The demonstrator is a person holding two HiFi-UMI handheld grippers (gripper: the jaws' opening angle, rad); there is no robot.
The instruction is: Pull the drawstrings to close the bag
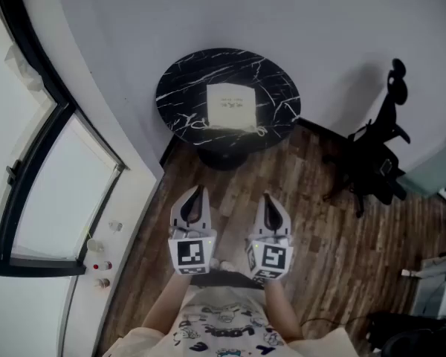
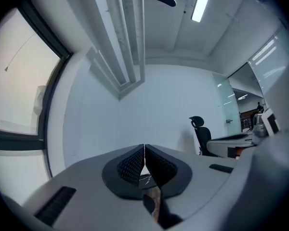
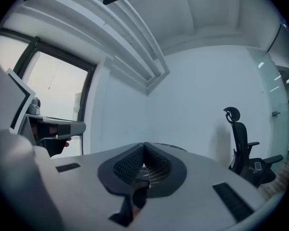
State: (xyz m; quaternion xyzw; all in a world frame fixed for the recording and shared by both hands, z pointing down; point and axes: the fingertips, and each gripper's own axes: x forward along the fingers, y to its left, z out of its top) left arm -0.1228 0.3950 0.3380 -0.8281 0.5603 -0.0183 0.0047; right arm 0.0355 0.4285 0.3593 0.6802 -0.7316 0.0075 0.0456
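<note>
Head view: pale drawstring bag (image 1: 231, 106) flat at centre of round black marble bench (image 1: 180, 88). Closed tight and empty, left tool (image 1: 198, 192) and right tool (image 1: 268, 199), side by side above wooden floor (image 1: 323, 262), well apart from bench's near edge.

The bag (image 1: 232, 106) lies on the middle of the round table (image 1: 180, 88), which stands close to the wall, ahead of the person. The left gripper (image 1: 195, 197) and the right gripper (image 1: 268, 203) are side by side above the floor (image 1: 331, 248), before the table and well apart from it. The office chair (image 1: 375, 162) stands right of the table, and the window (image 1: 37, 199) is at the left.
</note>
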